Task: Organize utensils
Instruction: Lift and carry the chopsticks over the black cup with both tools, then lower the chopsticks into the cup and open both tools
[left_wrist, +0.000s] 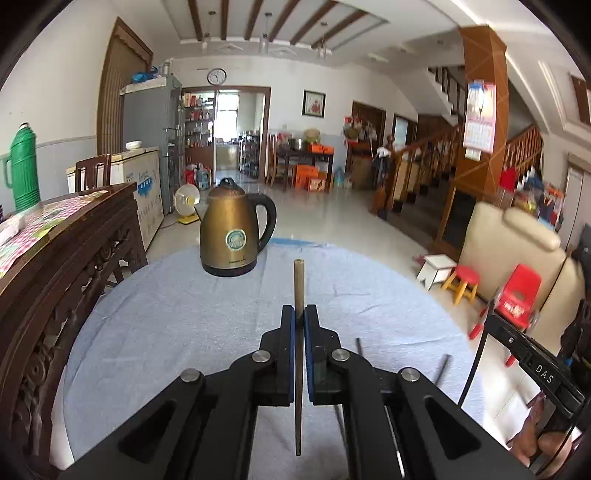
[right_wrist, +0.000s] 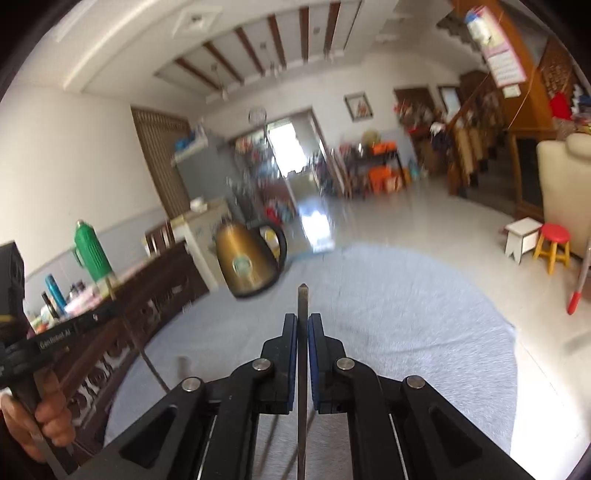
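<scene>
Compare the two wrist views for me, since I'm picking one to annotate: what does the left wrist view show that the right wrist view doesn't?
Only the left wrist view shows the brass-coloured chopstick clamped in the left gripper, two dark chopsticks lying on the cloth, and a red plastic chair.

Only the right wrist view shows the dark chopstick clamped in the right gripper, and bottles on the sideboard.

Both show the gold kettle, green thermos and blue cloth.

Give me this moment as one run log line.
left gripper: shut on brass chopstick | right gripper: shut on dark chopstick | kettle: upright on blue cloth
</scene>
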